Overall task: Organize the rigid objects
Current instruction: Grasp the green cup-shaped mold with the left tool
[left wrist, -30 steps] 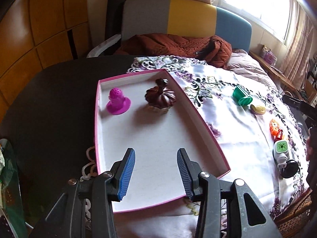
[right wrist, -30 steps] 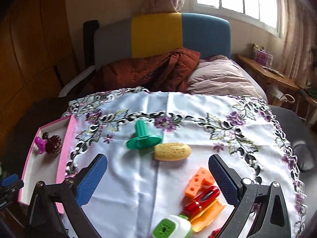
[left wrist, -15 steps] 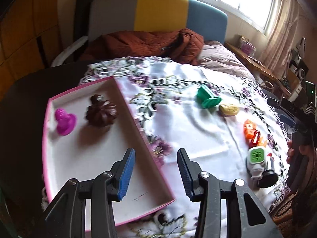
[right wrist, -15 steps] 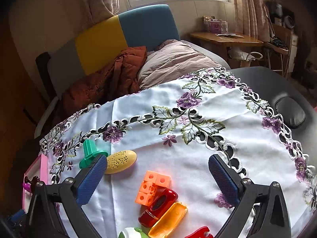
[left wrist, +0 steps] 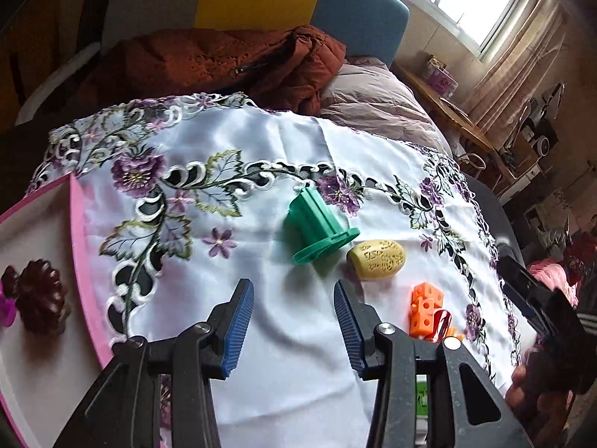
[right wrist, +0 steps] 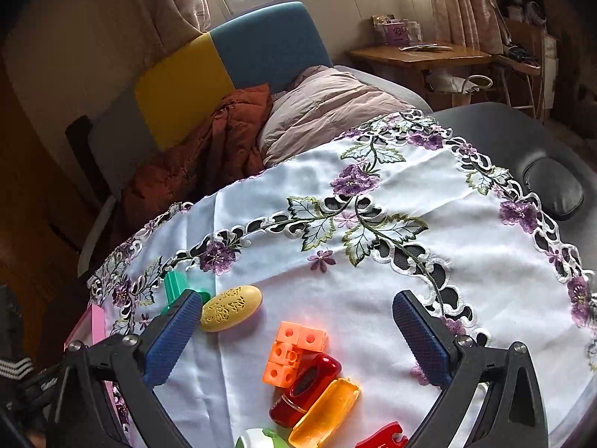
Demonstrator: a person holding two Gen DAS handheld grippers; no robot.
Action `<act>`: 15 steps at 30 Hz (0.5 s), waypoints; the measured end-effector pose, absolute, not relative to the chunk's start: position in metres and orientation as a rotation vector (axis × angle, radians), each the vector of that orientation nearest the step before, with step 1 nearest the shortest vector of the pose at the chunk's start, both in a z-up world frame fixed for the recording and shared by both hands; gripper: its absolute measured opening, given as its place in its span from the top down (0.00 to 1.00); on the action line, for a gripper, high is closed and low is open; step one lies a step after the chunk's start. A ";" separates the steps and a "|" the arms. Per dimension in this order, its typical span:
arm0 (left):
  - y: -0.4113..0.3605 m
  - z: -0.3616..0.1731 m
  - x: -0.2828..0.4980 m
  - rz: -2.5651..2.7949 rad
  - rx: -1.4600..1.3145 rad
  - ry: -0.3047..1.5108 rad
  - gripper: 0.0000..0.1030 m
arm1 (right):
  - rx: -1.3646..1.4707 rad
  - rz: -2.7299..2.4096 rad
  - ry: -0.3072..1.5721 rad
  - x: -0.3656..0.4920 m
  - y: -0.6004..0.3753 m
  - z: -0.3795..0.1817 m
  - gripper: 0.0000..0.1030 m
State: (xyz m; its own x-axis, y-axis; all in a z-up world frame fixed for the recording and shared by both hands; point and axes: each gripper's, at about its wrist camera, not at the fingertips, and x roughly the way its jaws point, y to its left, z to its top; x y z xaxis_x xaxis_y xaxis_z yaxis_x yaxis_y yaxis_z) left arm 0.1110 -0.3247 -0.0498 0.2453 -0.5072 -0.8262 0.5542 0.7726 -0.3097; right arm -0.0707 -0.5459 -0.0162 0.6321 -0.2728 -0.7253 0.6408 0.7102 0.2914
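Observation:
A green plastic toy point(left wrist: 317, 226) lies on its side on the white embroidered cloth, with a yellow oval piece point(left wrist: 377, 259) to its right. My left gripper point(left wrist: 294, 300) is open and empty, just short of the green toy. The pink tray point(left wrist: 80, 257) at the left holds a dark brown flower-shaped piece point(left wrist: 37, 296) and a purple piece point(left wrist: 5, 310). My right gripper point(right wrist: 296, 323) is wide open and empty above orange cubes point(right wrist: 293, 351), a red piece point(right wrist: 308, 388) and an orange capsule point(right wrist: 324, 416). The yellow oval point(right wrist: 231, 308) and green toy point(right wrist: 175, 285) lie by its left finger.
A sofa with a rust jacket point(left wrist: 224, 59) and pink quilt point(left wrist: 373, 108) lies behind the table. A black pad point(right wrist: 554, 188) sits on the dark table to the right. A green-and-white item point(right wrist: 259, 438) and a red clip point(right wrist: 382, 438) lie at the near edge.
My left gripper has swung right from over the pink tray to the green toy. My right gripper has turned right and moved closer over the orange cubes and red piece.

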 end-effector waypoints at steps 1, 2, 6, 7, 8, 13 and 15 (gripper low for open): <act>-0.332 -0.052 0.117 -0.723 0.041 1.120 0.56 | 0.574 -0.552 0.707 -0.070 -0.546 -0.016 0.00; -0.340 -0.055 0.123 -0.728 0.028 1.135 0.56 | 0.575 -0.548 0.707 -0.070 -0.546 -0.016 0.00; -0.370 -0.062 0.144 -0.718 0.013 1.157 0.55 | 0.590 -0.536 0.708 -0.068 -0.547 -0.018 0.00; -0.376 -0.064 0.148 -0.713 0.009 1.165 0.54 | 0.592 -0.533 0.710 -0.068 -0.548 -0.018 0.00; -0.382 -0.067 0.153 -0.709 0.006 1.174 0.51 | 0.594 -0.530 0.709 -0.068 -0.547 -0.018 0.00; -0.406 -0.092 0.172 -0.665 0.025 1.237 0.49 | 0.601 -0.525 0.689 -0.069 -0.549 -0.015 0.00; -0.410 -0.103 0.176 -0.646 0.031 1.265 0.51 | 0.613 -0.523 0.688 -0.070 -0.551 -0.015 0.00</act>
State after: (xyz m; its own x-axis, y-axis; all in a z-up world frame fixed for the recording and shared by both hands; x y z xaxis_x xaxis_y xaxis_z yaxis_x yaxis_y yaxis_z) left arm 0.1760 -0.4098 -0.1026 0.1498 -0.4326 -0.8890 0.4661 0.8239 -0.3224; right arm -0.0697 -0.5509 -0.0153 0.6605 -0.2382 -0.7120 0.6222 0.7045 0.3414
